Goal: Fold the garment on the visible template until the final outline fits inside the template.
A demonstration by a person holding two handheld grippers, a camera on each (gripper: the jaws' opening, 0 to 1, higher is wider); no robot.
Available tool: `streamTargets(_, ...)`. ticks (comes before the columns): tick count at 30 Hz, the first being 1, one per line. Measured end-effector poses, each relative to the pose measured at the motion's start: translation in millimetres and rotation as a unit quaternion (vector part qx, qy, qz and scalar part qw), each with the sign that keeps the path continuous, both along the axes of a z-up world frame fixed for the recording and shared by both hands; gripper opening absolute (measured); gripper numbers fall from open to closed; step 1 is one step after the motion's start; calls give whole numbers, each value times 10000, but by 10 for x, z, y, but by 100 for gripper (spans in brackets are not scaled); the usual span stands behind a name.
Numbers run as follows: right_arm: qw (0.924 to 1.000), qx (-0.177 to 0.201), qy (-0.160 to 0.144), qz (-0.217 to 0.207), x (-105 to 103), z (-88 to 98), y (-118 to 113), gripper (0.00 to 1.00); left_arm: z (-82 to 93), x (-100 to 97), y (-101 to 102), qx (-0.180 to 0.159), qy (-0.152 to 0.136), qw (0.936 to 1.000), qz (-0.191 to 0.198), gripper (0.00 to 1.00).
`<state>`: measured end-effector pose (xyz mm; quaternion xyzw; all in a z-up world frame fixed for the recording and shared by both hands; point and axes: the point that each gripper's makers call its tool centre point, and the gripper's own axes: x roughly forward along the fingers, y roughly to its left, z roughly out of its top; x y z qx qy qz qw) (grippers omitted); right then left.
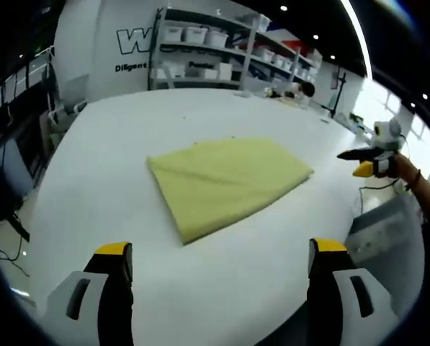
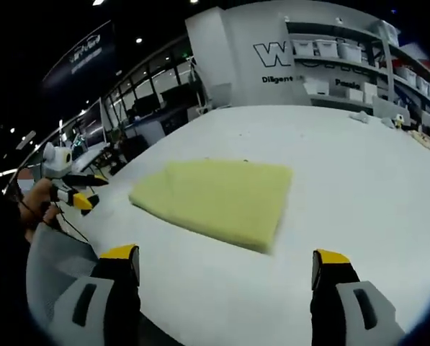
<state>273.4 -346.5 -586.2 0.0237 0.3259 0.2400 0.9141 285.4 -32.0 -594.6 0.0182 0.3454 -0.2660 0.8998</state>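
The yellow garment [image 1: 229, 184] lies folded flat in the middle of the white bench [image 1: 222, 288]. Both the left gripper [image 1: 222, 263] and right gripper [image 2: 225, 270] hover short of it, jaws wide apart and empty. The folding looks finished (no template outline is discernible), so next comes checking the fit or another fold.

Shelf bins [image 1: 200, 34] too small to tell contents. Wall lettering [image 2: 276, 54] cut off by shelving. Table [image 1: 200, 108] far clutter blurred.

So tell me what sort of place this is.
Probably a company demo hall or lab workspace: a big white table holding a folded yellow garment, metal shelving stacked with white storage bins, and large lettering on the wall.
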Motion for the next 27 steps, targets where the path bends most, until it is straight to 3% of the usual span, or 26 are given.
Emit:
streamTargets(3, 9999, -4, -129, -60, -36, 48, 1, 99, 64, -121, -21, 169, -79, 9998, 54, 99)
streamTargets(9, 9994, 6, -261, -213, -127, 75, 21, 99, 168, -233, -86, 187, -325, 9991, 208, 99)
streamTargets(18, 9984, 227, -387, -351, -169, 55, 73, 99, 60, -268, -71, 187, -314, 9991, 223, 99)
streamTargets(22, 9944, 388, -843, -501, -107, 244, 37, 99, 41, -284, -91, 33, -327, 9990, 312, 99)
streamTargets(27, 9959, 395, -666, -476, -134, 169, 57, 99, 3, -297, -71, 43, -339, 9987, 378, 99)
